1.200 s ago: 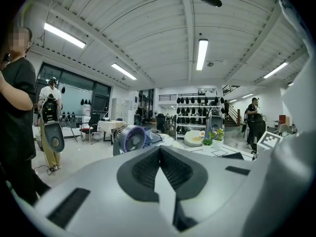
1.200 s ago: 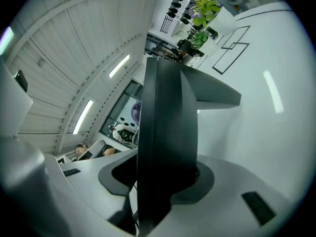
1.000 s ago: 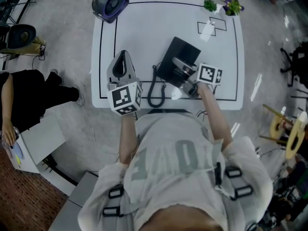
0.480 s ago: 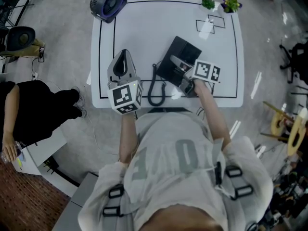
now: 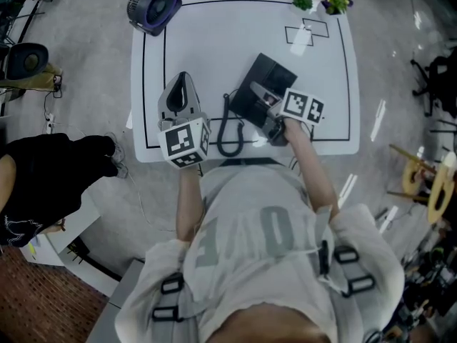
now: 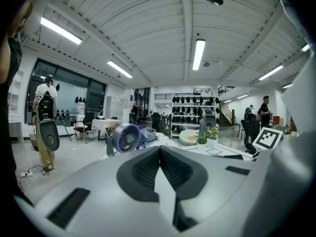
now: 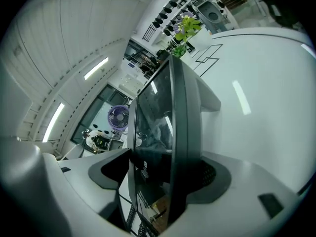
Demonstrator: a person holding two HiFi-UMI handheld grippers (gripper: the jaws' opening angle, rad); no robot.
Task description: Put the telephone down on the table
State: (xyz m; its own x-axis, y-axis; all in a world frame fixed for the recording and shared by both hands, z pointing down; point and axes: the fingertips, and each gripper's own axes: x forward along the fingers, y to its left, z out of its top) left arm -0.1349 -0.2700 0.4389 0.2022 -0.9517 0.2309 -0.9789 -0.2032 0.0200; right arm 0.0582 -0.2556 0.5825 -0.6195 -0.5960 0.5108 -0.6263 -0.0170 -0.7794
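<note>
Where the white table (image 5: pixel 214 41) runs right of centre, the black telephone (image 5: pixel 265 84) lies askew on the surface, its far corner turned toward the table's far-right corner.
- Cord: coiled cord (image 5: pixel 230 131) loops from the telephone's near-left edge toward the front of the table.
- Right gripper (image 5: pixel 275 116): at the telephone's near end. In the right gripper view the telephone (image 7: pixel 168 122) stands edge-on between the jaws of the right gripper (image 7: pixel 165 169), which are opening and wide, with the pads clear of the casing.
- Left gripper (image 5: pixel 182 83): over the table's left part, well apart from the telephone. In the left gripper view the jaws of the left gripper (image 6: pixel 160 154) meet, with nothing between them.
- Far-left corner: purple fan (image 5: pixel 153 6).
- Far-right edge: two small potted plants (image 5: pixel 325 0), beside outlined rectangles (image 5: pixel 307 31) drawn on the tabletop.
</note>
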